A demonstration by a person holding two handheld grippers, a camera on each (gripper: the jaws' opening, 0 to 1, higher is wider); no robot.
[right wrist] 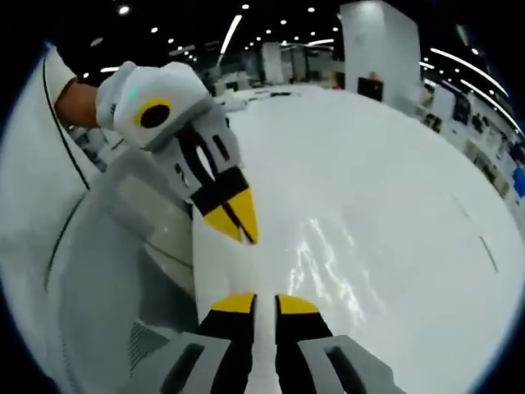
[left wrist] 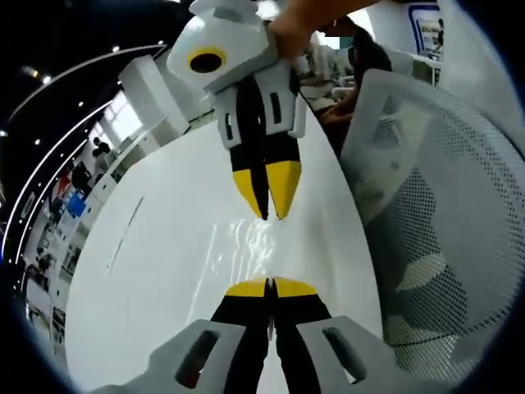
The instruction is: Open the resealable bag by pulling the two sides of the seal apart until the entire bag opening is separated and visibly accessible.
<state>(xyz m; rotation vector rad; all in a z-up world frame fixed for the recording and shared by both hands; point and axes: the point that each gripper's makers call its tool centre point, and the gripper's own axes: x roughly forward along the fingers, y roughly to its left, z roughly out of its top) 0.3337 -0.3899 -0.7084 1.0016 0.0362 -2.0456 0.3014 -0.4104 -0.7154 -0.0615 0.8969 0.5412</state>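
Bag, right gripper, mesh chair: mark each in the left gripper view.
Bag [left wrist: 246, 246], left gripper view, its crinkled clear film.
Right gripper [left wrist: 268, 215], left gripper view, between its yellow tips.
Mesh chair [left wrist: 443, 189], left gripper view, its perforated back.

No text, label, brand, number or sign is legible in either view; distant signage is blurred.

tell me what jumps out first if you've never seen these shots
Two yellow-tipped tools face each other tip to tip over a glossy white table: the right tool reaches in from the top of the left gripper view, the left tool rises from the bottom. Between them a clear crinkled bag glints, and a white mesh chair stands alongside.
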